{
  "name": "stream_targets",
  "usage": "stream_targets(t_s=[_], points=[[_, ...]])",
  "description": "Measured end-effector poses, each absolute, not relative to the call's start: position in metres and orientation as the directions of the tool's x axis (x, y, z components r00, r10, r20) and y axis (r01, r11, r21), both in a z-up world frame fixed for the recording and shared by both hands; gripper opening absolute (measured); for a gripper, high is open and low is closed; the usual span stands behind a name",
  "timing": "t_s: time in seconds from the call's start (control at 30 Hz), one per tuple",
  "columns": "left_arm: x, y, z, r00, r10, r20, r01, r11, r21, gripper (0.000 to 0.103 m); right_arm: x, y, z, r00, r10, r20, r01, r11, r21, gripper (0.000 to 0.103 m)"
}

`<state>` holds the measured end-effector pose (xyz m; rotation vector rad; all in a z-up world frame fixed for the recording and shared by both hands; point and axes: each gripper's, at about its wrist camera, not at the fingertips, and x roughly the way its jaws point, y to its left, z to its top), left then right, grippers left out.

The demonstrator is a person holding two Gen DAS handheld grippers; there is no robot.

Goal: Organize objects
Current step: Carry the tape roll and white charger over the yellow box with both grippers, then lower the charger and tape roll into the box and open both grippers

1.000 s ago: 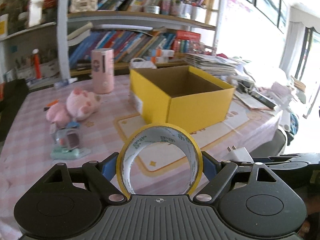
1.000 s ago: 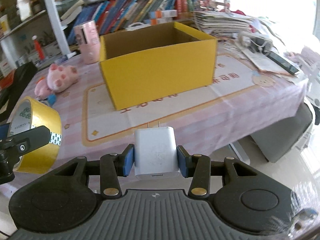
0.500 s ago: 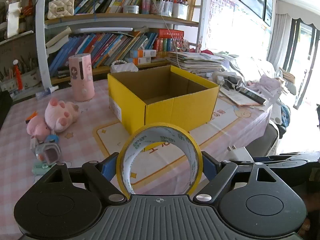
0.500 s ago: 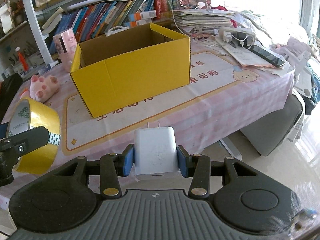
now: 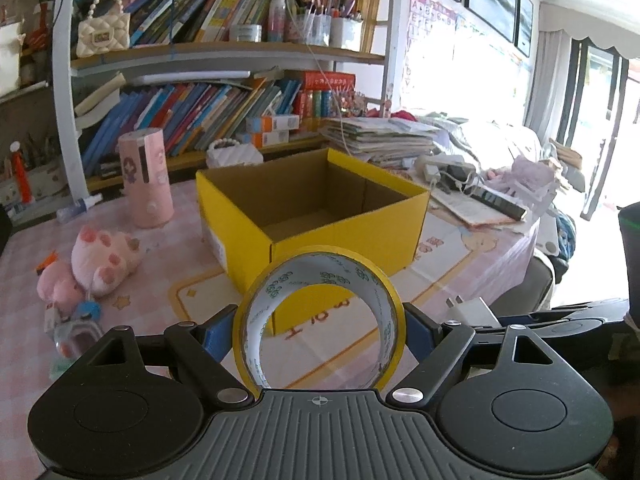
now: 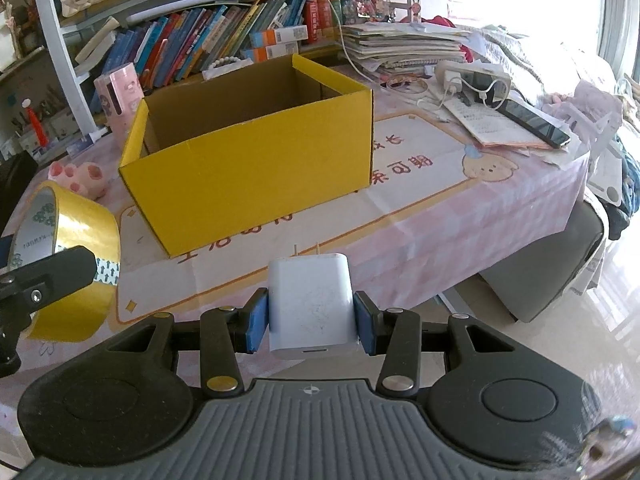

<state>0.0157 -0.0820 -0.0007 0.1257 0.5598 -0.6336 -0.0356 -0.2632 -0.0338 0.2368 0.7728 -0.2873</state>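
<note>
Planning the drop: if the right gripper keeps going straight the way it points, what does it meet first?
Probably the near wall of the yellow box, with the white charger leading; depth is uncertain, so it could meet the tablecloth first.

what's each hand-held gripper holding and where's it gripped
Left hand-held gripper: yellow tape roll, pads on its outer rim at opposite sides. Right hand-held gripper: white charger plug, clamped across its two side faces.
</note>
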Motion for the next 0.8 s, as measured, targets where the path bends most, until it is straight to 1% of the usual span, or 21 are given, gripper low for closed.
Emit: stream_targets(t_s=[0.27,0.53,0.8], points=[[0.03,-0.096,0.014,0.698,-0.544,-0.466,0.594,0.803,-0.047,0.085,-0.014,-0.281,-0.016,0.722,-0.185,-0.667,0.327,0.94,0.093,0.042],[0.063,-0.119,0.037,0.752,-0.537,-0.381,0.567,0.823,-0.04,0.085,0.031,-0.314,0.014,0.779,-0.18,-0.601,0.296,0.95,0.099,0.042],[0.102,-0.152,0.038,0.797,-0.486,-0.36,0.512,0.859,-0.025,0.085,0.092,-0.343,0.039,0.834,-0.121,-0.538,0.203,0.974,0.096,0.042]])
